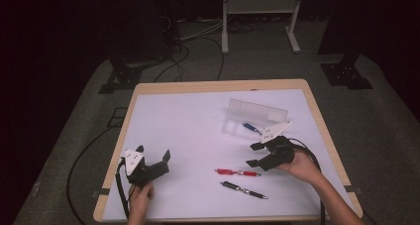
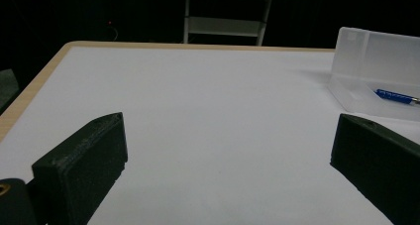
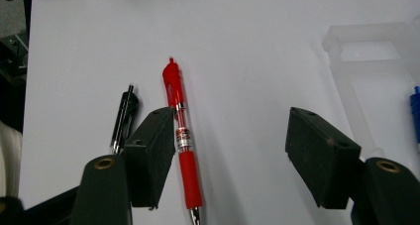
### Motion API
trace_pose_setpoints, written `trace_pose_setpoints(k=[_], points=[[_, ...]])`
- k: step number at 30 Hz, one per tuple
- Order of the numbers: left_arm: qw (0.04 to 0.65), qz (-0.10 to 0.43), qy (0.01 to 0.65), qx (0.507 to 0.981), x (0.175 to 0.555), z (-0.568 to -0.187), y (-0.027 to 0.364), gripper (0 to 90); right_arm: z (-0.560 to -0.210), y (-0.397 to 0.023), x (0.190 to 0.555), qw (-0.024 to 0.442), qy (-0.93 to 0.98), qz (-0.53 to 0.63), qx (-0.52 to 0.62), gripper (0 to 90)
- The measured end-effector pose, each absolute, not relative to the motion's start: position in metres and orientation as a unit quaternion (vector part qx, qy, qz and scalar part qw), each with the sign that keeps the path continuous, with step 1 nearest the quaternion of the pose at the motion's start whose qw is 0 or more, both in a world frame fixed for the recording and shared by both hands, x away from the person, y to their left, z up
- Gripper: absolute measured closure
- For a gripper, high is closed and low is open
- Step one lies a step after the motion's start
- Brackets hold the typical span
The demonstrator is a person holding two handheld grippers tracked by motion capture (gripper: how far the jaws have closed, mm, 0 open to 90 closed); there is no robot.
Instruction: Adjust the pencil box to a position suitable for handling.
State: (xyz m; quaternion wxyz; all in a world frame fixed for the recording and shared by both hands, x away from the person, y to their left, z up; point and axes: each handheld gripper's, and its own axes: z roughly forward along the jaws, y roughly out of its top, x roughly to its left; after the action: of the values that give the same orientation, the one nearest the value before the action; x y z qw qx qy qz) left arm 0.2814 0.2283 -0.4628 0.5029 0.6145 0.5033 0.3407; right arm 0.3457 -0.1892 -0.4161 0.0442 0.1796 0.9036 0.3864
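A red pen point(image 1: 237, 172) and a black pen point(image 1: 243, 190) lie side by side on the white table top point(image 1: 188, 126), right of centre. A blue pen point(image 1: 251, 128) rests inside a clear plastic box point(image 1: 255, 117) farther back. My right gripper point(image 1: 251, 154) hovers open just behind the red pen. In the right gripper view the red pen point(image 3: 181, 136) lies along the inner side of the left jaw, and the black pen point(image 3: 124, 118) lies outside it. My left gripper point(image 1: 153, 153) stands open at the front left with nothing between its jaws.
The table's wooden rim point(image 1: 218, 86) frames the white top. Beyond it, a white metal stand point(image 1: 260, 17) and dark cables stand on the grey floor. The left gripper view shows the clear box point(image 2: 376, 71) and blue pen point(image 2: 396, 96) at far right.
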Motion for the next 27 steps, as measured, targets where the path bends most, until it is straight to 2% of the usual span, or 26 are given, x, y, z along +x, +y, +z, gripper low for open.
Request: trace_pose_setpoints(k=[17,27], points=[[0.504,0.342,0.502,0.614,0.281,-0.463,0.228,0.3,-0.425,-0.178,0.33,0.039,0.907,0.385,0.165,34.1],[0.505,0.341,0.501,0.615,0.281,-0.463,0.228,0.3,-0.433,-0.168,0.326,0.038,0.911,0.382,0.153,36.5]])
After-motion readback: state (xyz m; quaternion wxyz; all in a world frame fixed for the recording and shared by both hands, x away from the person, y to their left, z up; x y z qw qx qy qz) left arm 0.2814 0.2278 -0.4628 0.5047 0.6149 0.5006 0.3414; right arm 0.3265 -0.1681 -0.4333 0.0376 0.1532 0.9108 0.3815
